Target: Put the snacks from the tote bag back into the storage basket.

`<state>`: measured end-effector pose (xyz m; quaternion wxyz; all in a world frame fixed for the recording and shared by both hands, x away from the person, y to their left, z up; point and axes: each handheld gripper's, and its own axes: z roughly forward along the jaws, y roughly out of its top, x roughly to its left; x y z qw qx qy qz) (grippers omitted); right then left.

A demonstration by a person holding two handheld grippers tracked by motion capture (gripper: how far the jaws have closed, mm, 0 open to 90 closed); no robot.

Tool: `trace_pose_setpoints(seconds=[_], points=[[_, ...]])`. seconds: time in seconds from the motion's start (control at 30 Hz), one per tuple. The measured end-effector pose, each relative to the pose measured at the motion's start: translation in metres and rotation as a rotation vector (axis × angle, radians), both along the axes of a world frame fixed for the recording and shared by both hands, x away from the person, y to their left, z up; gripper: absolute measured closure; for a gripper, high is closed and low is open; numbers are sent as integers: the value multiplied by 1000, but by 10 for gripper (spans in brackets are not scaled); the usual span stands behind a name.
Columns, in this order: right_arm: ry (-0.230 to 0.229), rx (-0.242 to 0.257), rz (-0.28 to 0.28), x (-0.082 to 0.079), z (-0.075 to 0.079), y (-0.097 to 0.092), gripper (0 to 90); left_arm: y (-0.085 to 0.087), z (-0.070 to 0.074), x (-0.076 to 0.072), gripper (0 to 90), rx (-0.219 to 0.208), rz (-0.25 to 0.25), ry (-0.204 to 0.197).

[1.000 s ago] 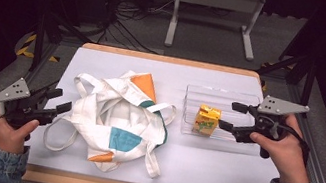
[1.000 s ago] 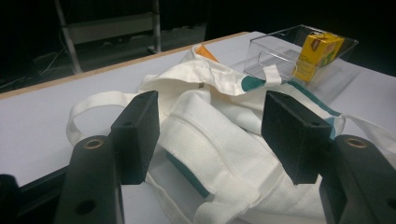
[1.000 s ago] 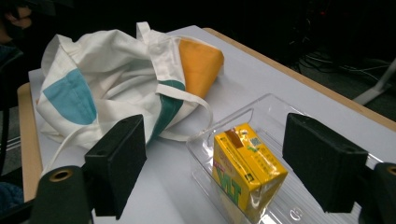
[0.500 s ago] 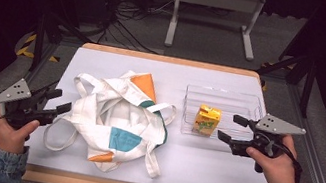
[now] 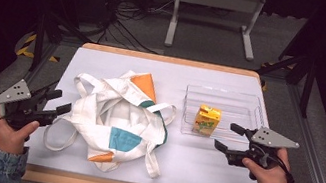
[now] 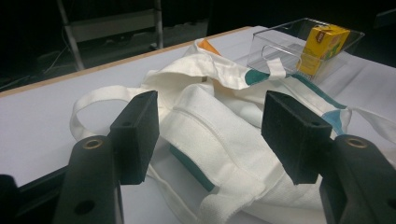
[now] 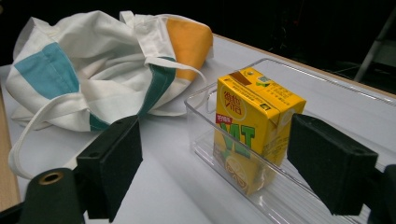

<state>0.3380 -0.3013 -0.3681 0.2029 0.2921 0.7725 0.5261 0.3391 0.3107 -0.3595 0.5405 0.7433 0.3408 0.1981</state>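
The right gripper [image 5: 229, 137], jaws spread and empty, has pulled back toward 5 o'clock from the clear tray [image 5: 250, 103]; the yellow juice carton [image 5: 207, 120] stands inside, apparently delivered. The left gripper [image 5: 58, 102] waits open beside the tote bag [image 5: 118, 119].

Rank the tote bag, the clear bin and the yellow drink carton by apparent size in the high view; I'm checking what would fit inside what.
Largest to smallest, as seen from above:
1. Tote bag, spread across the table's middle.
2. Clear bin, a smaller footprint.
3. Drink carton, standing inside the bin's left end, clearly the smallest.
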Motion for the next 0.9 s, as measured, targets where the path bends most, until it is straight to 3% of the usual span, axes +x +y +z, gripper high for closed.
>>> trace_pose_setpoints(seconds=[0.5, 0.57, 0.67, 0.9], points=[[111, -49, -62, 15, -46, -6, 169, 4, -9, 3, 379, -8, -5, 15], [122, -55, -71, 16, -47, -6, 169, 5, -10, 4, 379, -7, -4, 18], [162, -111, -109, 18, -53, -6, 168, 4, -10, 4, 379, -8, -3, 20], [198, -118, -139, 18, -51, -6, 160, 3, -10, 5, 378, 4, -1, 25]])
